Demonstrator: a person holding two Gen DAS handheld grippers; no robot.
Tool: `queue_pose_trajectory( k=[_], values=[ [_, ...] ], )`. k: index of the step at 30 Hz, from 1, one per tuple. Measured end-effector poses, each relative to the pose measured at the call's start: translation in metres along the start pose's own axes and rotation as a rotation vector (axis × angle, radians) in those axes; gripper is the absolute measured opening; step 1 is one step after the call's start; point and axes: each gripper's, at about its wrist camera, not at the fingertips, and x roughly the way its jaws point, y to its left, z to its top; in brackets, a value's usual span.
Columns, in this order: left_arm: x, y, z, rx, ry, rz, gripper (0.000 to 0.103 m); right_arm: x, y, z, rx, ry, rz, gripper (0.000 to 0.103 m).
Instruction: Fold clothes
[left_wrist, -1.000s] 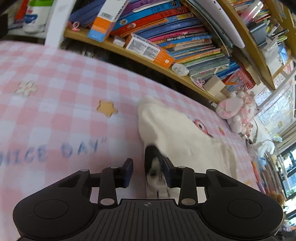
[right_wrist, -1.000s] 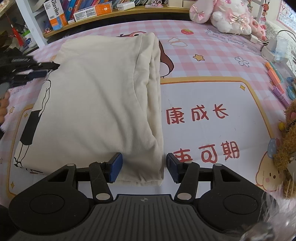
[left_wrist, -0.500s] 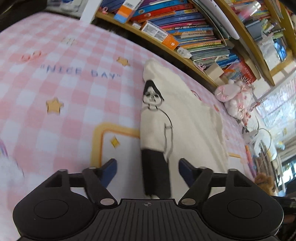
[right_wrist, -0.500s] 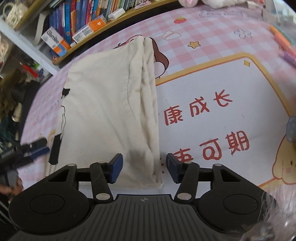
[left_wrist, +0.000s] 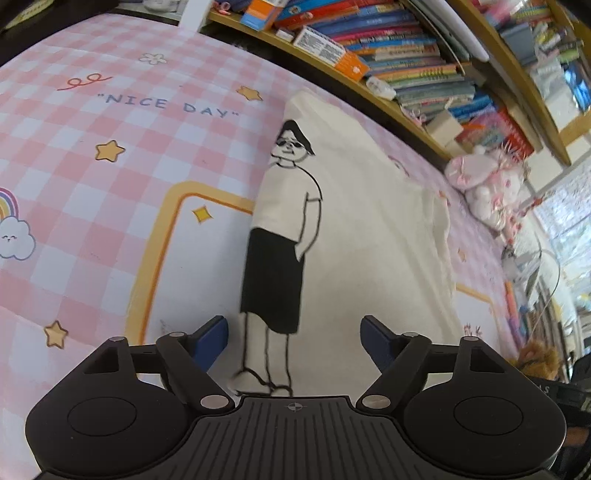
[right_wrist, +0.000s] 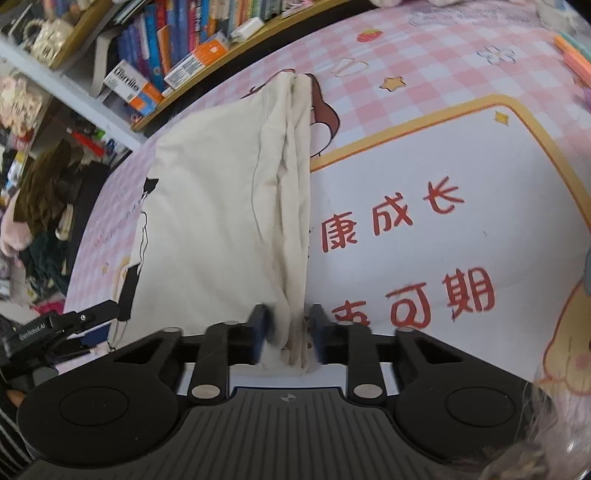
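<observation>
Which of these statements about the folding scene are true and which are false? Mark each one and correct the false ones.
1. The shirt lies on a pink checked cloth. True.
2. The shirt's print shows a cat. False: a standing figure in a black skirt.
3. The right gripper has the shirt's folded edge between its jaws, which are closing. True.
4. The left gripper is clamped tight on a book. False: its jaws are apart over the shirt's corner.
</observation>
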Motion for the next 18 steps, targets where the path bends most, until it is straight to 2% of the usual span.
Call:
queue_pose_trajectory(
  k=[1,2,3,4,7,12,16,18],
  values=[
    [0.002,-0.002,0.0,0.002,0.014,0.009,0.038,0.001,0.001,0.0,-0.015,0.0,0.0,0.016],
    [0.004,-0.003,-0.001,0.001,0.021,0.034,0.019,0.001,0.002,-0.001,-0.029,-0.002,-0.002,0.015],
    [0.003,-0.001,-0.003,-0.008,0.016,0.058,0.012,0.001,0.003,-0.001,-0.042,-0.005,-0.004,0.013],
    [0.002,0.0,-0.005,-0.018,0.011,0.081,0.01,0.0,0.004,-0.001,-0.057,-0.009,-0.004,0.012],
    [-0.01,0.001,-0.015,-0.044,-0.057,0.074,0.007,-0.013,0.009,-0.002,-0.105,-0.053,0.042,0.011],
    [-0.006,0.003,-0.026,-0.009,-0.043,0.069,0.008,-0.01,-0.004,0.0,-0.073,-0.012,0.042,0.011],
    [-0.008,0.007,-0.023,0.015,-0.035,0.065,0.015,-0.007,-0.011,0.003,-0.036,0.01,0.063,0.012],
    [-0.013,0.002,-0.025,0.049,-0.055,0.088,0.015,-0.008,-0.011,0.004,-0.038,0.019,0.06,0.017]
  ],
)
